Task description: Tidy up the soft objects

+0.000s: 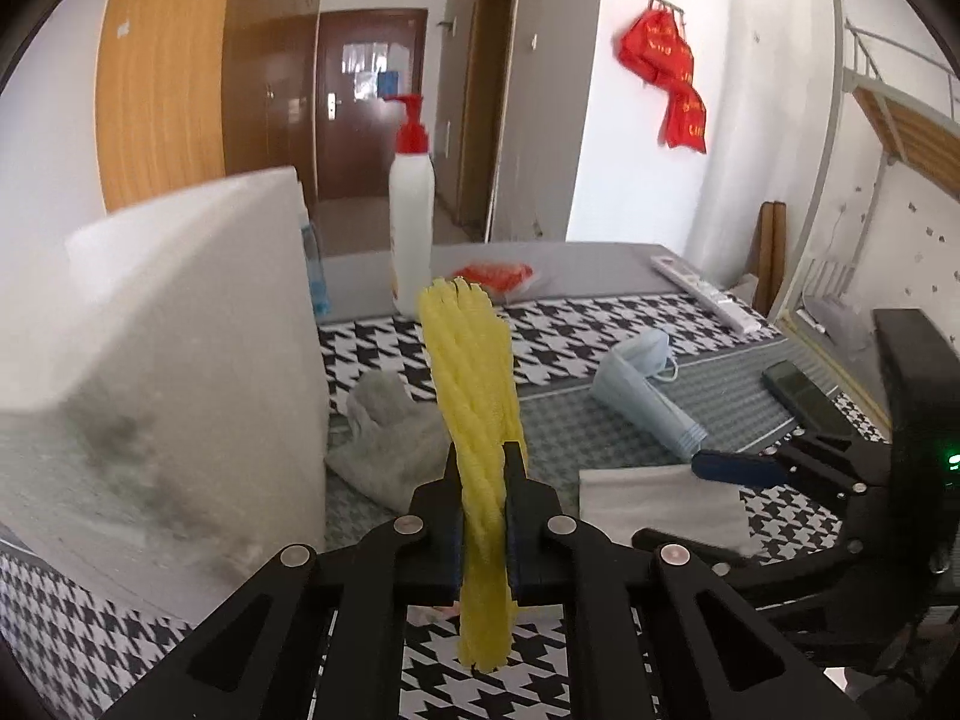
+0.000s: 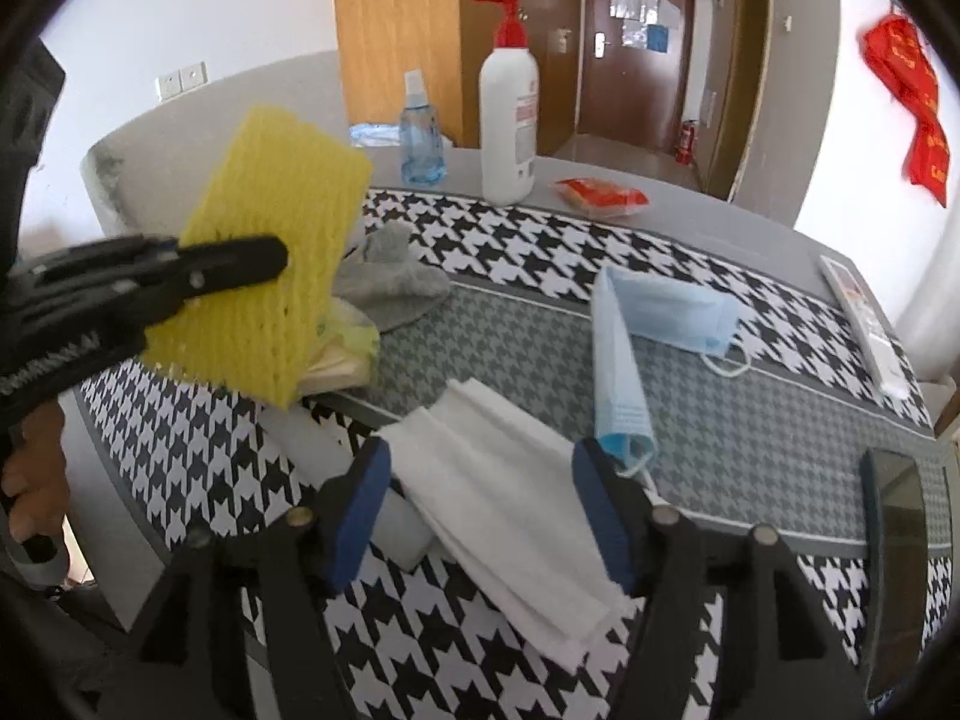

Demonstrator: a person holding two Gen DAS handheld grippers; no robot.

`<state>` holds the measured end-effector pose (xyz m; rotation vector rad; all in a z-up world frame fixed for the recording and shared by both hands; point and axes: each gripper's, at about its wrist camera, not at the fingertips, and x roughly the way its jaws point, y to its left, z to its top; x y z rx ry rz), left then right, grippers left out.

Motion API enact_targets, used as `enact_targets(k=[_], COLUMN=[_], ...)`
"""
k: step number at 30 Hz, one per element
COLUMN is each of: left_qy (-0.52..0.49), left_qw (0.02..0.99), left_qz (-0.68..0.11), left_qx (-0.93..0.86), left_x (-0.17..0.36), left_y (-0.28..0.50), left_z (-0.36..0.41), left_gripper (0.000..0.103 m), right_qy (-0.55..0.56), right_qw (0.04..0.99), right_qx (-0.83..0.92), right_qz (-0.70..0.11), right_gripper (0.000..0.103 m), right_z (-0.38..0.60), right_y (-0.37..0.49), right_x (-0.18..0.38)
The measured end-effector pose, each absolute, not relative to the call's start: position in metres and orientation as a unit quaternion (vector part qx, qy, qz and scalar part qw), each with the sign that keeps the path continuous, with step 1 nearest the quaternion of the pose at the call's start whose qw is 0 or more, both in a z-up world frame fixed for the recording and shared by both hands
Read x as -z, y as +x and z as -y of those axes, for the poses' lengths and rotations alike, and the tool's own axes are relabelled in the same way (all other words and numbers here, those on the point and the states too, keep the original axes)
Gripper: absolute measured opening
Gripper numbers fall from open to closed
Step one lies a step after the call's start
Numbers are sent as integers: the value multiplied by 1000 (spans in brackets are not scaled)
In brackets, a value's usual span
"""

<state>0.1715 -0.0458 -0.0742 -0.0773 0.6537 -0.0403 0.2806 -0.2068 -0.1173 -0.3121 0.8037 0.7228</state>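
Table (image 2: pixel 750 438): houndstooth-patterned cloth under everything you are sorting.
White foam block (image 1: pixel 180 360): large, at the left, close beside your left tool.
White pump bottle with red head (image 2: pixel 509 114): at the far edge; its label print is too small to read.
Yellow foam net sleeve (image 1: pixel 474 408): lifted off the table, long axis along the fingers.
Left tool (image 1: pixel 485 468): clamped on the sleeve.
Folded white cloth (image 2: pixel 504 492): straight ahead of your right tool, long axis slanting down-right.
Right tool (image 2: pixel 483 480): fingers apart, straddling the cloth; the nearer one for it.
Pale blue face masks (image 2: pixel 654 312): just beyond the cloth.
Grey glove (image 2: pixel 390 282): behind the sleeve.
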Motion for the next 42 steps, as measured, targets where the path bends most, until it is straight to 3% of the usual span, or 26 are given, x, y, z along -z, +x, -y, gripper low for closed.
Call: enact_targets(k=[9, 13, 16, 28, 42], left_qy=[-29, -28, -28, -29, 2], left_qw=[946, 945, 945, 955, 967], left_qz=[-320, -325, -324, -293, -252], left_qx=[28, 33, 33, 42, 33], left_x=[74, 76, 75, 53, 31], left_y=[172, 176, 177, 166, 141], left_z=[48, 49, 48, 43, 47], left_gripper=[11, 11, 11, 11, 11], right_qy=[-172, -187, -170, -28, 15], right_qw=[829, 836, 835, 869, 905], right_qx=[-348, -328, -326, -352, -328], right_qz=[-403, -399, -409, -347, -269], right_gripper=[64, 27, 12, 11, 11], right_z=[191, 193, 198, 246, 259], right_y=[293, 296, 303, 282, 248], right_x=[135, 135, 132, 74, 21])
